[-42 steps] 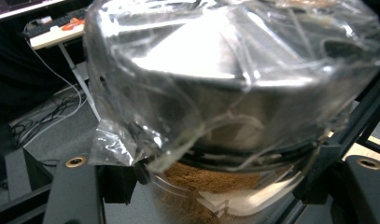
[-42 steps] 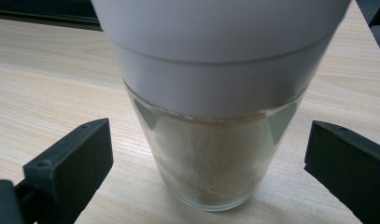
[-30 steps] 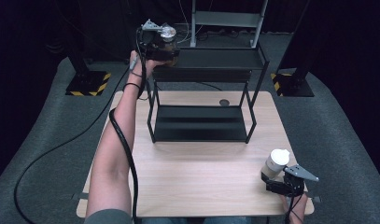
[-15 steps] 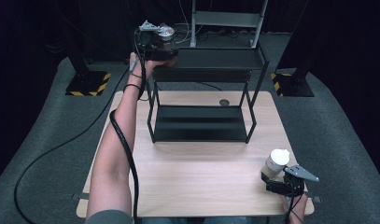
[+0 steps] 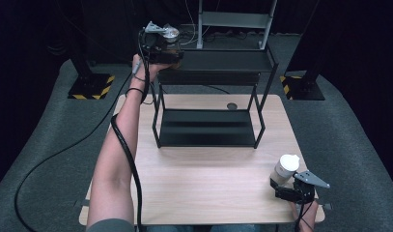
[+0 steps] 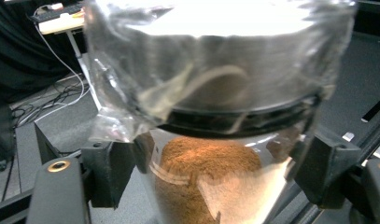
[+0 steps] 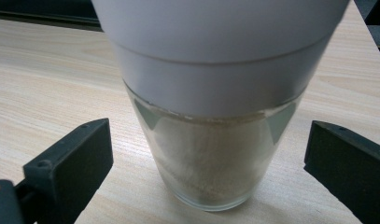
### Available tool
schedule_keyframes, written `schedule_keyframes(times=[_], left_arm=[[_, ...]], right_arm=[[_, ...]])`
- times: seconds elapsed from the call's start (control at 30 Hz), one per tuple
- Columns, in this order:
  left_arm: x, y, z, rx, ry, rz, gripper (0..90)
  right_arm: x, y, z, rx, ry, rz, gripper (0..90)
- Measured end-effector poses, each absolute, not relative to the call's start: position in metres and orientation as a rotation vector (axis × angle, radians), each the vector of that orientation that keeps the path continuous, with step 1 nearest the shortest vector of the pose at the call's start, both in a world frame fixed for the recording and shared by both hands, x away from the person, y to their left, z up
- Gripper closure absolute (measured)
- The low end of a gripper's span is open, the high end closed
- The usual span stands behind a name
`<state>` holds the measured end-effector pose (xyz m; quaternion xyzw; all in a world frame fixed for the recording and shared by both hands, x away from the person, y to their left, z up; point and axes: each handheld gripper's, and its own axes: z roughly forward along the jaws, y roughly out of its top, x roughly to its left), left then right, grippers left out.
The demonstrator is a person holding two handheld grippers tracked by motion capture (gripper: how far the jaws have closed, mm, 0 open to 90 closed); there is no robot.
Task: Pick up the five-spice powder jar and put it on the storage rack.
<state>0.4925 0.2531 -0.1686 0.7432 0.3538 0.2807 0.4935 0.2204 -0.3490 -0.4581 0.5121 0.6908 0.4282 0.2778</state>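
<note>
A glass jar of brown powder point(image 6: 201, 186), its lid wrapped in clear film point(image 5: 171, 33), stands at the left end of the black rack's top shelf point(image 5: 223, 60). My left gripper point(image 5: 160, 48) point(image 6: 225, 144) has just been opening its jaws. The jar is still between them, with the pads a little off the glass. At the table's front right, a glass jar with a white lid point(image 5: 286, 168) point(image 7: 215, 154) holds pale powder and stands on the wood. My right gripper point(image 5: 281, 186) point(image 7: 208, 128) is open, with a jaw well clear of the jar on each side.
The black two-tier rack point(image 5: 208, 128) takes up the back half of the wooden table point(image 5: 199, 183). A round hole point(image 5: 231, 105) lies behind it. A grey shelf unit point(image 5: 235, 21) and two stands with striped bases point(image 5: 90, 87) are on the floor beyond. The left gripper's cable point(image 5: 126, 154) trails along the forearm.
</note>
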Motion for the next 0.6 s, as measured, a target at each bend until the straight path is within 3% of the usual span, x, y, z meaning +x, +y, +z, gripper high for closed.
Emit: schedule_keyframes(times=[0.27, 0.6], left_arm=[[0.478, 0.256, -0.169, 1.76, 0.886, 0.728, 3.4], [0.448, 0.27, -0.18, 1.733, 0.84, 0.757, 0.1]], right_arm=[[0.221, -0.348, -0.458, 1.374, 1.857, 1.145, 0.2], [0.221, -0.347, -0.458, 1.371, 1.858, 1.14, 0.2]])
